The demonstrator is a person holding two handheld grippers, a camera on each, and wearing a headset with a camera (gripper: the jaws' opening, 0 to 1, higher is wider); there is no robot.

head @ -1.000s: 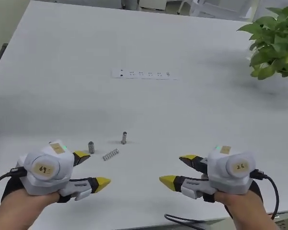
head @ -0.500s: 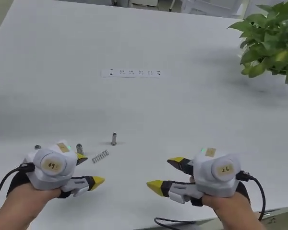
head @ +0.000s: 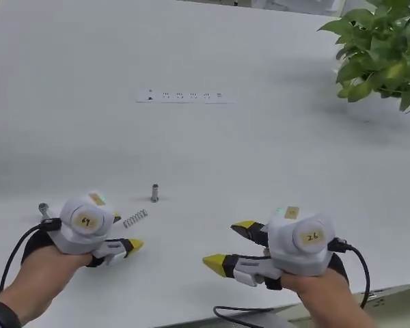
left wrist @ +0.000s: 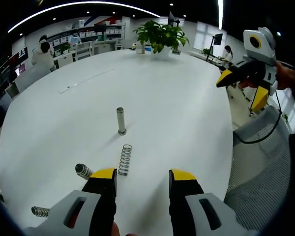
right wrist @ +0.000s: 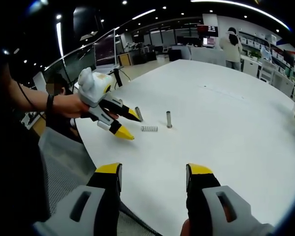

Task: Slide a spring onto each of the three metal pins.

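Observation:
A bare metal pin (head: 154, 193) (left wrist: 120, 120) (right wrist: 169, 119) stands upright on the white table (head: 212, 157). A loose spring (head: 134, 219) (left wrist: 125, 159) (right wrist: 149, 129) lies flat just in front of it. Two more pins with springs on them (left wrist: 82, 170) (left wrist: 40, 211) stand to the left, one of them beside my left hand (head: 44, 208). My left gripper (head: 125, 231) (left wrist: 143, 174) is open and empty, its fingertips right beside the loose spring. My right gripper (head: 227, 244) (right wrist: 154, 168) hovers open and empty off to the right, away from the parts.
A white power strip (head: 184, 96) lies mid-table, far beyond the pins. A potted plant (head: 383, 48) stands at the back right. A black cable (head: 239, 316) hangs at the table's near edge below the right gripper.
The camera has shifted, moving the scene left. My left gripper has edged forward, closer to the loose spring. Both grippers stay open and the parts have not moved.

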